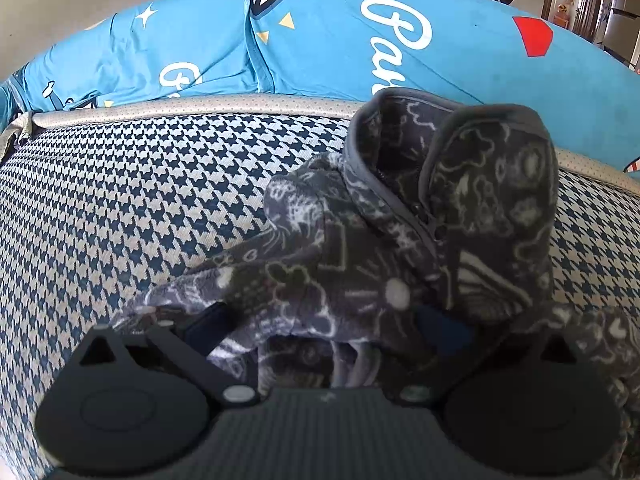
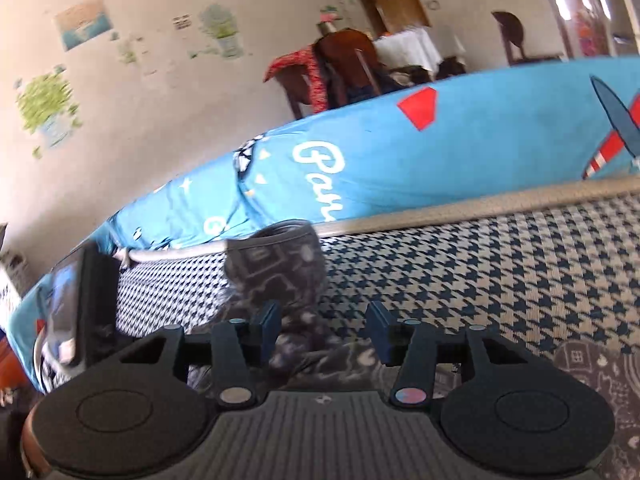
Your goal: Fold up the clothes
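Left wrist view: left gripper low at 6 o'clock; fingers spread wide but buried in grey patterned fleece garment; fabric bunched between the pads and draped over them, so it looks clamped on the cloth; garment fills centre to 3 o'clock, hood or collar with zip standing up toward 1 o'clock; it lies on the houndstooth cushion; blue printed cover runs across 10 to 2 o'clock behind a beige piping edge.

Right wrist view: right gripper at 6 o'clock, jaws wide apart, nothing pinched; same garment under and ahead of it, a bunched lump rising at 11 o'clock, more at 4 o'clock; houndstooth cushion at 3 o'clock; blue cover beyond; frame motion-blurred.
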`<move>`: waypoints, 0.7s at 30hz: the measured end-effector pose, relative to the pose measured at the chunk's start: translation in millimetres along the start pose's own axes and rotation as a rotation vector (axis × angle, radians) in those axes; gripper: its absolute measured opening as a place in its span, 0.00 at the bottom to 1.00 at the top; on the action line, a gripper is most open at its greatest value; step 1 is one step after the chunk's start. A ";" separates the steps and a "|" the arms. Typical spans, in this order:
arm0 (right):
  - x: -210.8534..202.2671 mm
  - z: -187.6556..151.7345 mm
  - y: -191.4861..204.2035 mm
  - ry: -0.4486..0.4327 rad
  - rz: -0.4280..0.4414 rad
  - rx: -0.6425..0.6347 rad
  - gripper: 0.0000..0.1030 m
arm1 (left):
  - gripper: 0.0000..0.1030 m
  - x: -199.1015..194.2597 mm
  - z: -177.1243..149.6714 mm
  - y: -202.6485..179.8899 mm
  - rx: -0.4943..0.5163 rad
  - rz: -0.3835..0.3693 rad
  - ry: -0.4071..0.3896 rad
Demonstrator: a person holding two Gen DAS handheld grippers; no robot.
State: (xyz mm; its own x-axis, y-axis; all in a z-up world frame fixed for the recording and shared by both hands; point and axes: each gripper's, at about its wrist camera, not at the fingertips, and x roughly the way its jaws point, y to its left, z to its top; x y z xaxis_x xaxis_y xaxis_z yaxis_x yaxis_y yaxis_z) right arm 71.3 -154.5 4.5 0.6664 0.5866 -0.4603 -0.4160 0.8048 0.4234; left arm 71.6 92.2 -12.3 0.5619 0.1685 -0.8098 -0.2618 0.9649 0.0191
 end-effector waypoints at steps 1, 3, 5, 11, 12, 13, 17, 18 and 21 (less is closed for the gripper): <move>5.6 1.4 -4.3 0.005 0.012 0.032 0.47 | 1.00 0.2 -0.1 -0.6 0.000 0.000 0.000; 18.1 2.8 -9.1 0.021 0.043 0.075 0.47 | 1.00 0.4 -0.2 -1.2 0.000 0.000 0.002; 29.3 2.5 -11.2 0.041 0.071 0.107 0.47 | 1.00 0.1 -0.4 -0.7 -0.001 -0.003 0.004; 56.4 -1.7 -3.6 0.098 0.150 0.129 0.54 | 1.00 2.0 -0.9 3.5 -0.003 -0.017 0.014; 60.0 -2.3 -1.7 0.105 0.155 0.125 0.56 | 1.00 2.2 -1.2 4.7 -0.003 -0.019 0.016; 63.1 -2.8 -0.2 0.113 0.161 0.123 0.57 | 1.00 2.4 -1.6 5.7 -0.004 -0.021 0.017; 73.5 -6.3 8.0 0.134 0.173 0.095 0.56 | 1.00 2.2 -3.0 7.4 -0.004 -0.026 0.019; 74.3 -7.4 9.7 0.136 0.175 0.088 0.49 | 1.00 2.0 -3.3 7.3 -0.004 -0.026 0.020; 75.0 -7.7 13.4 0.127 0.173 0.073 0.32 | 1.00 1.0 -3.1 6.9 -0.010 -0.025 0.020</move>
State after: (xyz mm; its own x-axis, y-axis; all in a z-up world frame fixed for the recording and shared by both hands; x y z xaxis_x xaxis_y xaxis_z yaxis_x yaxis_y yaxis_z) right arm 110.9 -99.0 -30.4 0.5044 0.7254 -0.4684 -0.4680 0.6855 0.5577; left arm 67.9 98.3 -14.8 0.5526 0.1401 -0.8216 -0.2559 0.9667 -0.0073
